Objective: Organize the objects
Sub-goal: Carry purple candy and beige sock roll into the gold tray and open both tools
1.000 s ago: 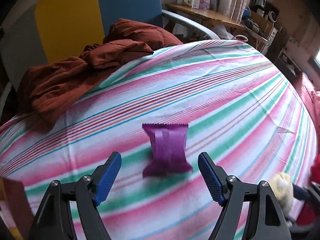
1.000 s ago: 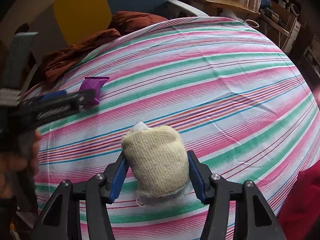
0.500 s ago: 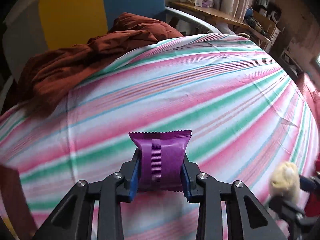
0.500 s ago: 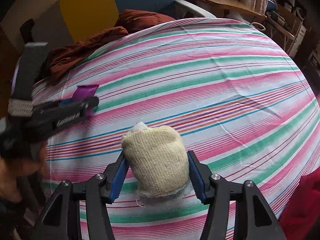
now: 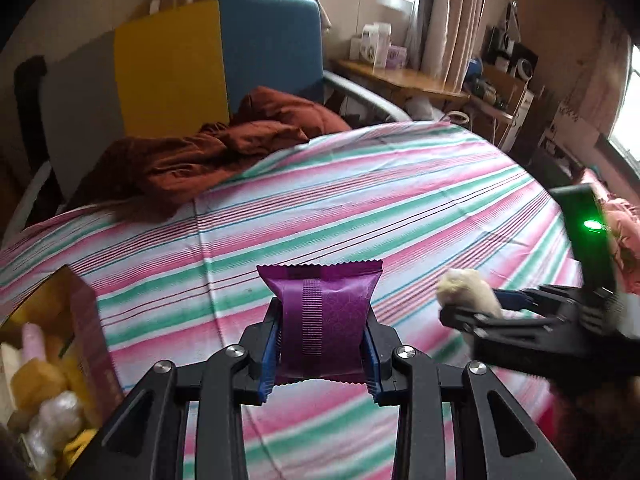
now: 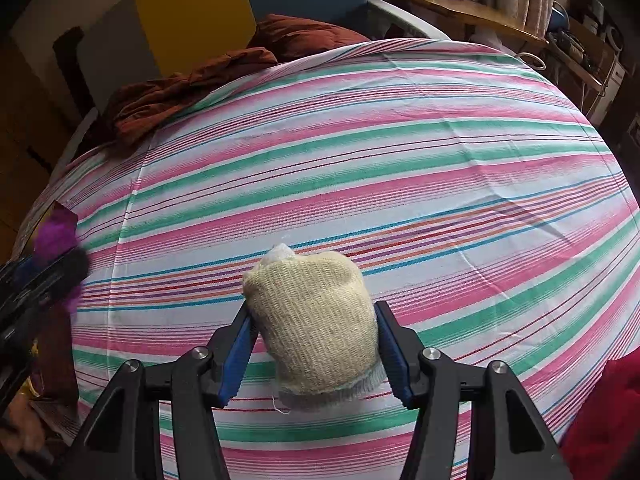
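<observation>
My left gripper (image 5: 320, 354) is shut on a purple snack packet (image 5: 322, 320) and holds it above the striped bed sheet (image 5: 360, 200). My right gripper (image 6: 316, 352) is shut on a cream knitted sock bundle (image 6: 316, 320), also held over the sheet. The right gripper with the bundle (image 5: 468, 290) shows at the right of the left wrist view. The left gripper with the purple packet (image 6: 54, 236) shows blurred at the left edge of the right wrist view. An open box (image 5: 86, 328) with several small items inside stands at the lower left of the left wrist view.
A crumpled rust-brown cloth (image 5: 208, 152) lies at the head of the bed against the yellow and blue headboard (image 5: 168, 68). A wooden shelf (image 5: 400, 76) with boxes stands behind. A red cloth (image 6: 604, 420) is at the right edge.
My left gripper closed on the purple packet, lifted it off the sheet and swung left toward the box. My right gripper keeps hold of the sock bundle and has barely moved.
</observation>
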A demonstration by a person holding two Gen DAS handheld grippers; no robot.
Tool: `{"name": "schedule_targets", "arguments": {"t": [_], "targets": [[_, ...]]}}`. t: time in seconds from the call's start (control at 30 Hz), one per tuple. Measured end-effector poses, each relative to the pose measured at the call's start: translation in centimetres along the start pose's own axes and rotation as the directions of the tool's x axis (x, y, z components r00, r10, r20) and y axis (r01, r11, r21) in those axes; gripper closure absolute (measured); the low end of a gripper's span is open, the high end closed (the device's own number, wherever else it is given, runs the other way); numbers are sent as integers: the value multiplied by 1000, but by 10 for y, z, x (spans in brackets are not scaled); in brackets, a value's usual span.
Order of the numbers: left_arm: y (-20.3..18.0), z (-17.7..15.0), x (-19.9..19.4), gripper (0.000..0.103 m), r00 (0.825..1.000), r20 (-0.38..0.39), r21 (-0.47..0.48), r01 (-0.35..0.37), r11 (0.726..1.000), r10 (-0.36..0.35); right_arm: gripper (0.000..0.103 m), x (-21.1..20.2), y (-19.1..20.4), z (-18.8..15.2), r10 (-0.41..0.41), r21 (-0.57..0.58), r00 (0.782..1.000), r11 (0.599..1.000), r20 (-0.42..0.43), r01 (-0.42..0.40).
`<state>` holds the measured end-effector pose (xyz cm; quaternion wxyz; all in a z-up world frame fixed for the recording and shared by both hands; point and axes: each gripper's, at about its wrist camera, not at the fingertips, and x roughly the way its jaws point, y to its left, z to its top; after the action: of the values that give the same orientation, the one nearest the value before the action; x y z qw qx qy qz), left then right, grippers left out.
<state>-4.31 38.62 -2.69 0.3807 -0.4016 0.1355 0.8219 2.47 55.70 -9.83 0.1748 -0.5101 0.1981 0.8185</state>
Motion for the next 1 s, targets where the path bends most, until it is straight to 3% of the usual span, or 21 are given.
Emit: {"name": "schedule_targets", "arguments": {"t": [0.4,1.0], "targets": [[30,-38,-70,68,996,84,-29,-16,999,18,45,4,3,-2,-84,-20,996,996,-16,84],[90,-86,-103,68,995,90,-155,-34,987,48,45,11,19,-10,-125,-83,991,989,-50,120]]}}
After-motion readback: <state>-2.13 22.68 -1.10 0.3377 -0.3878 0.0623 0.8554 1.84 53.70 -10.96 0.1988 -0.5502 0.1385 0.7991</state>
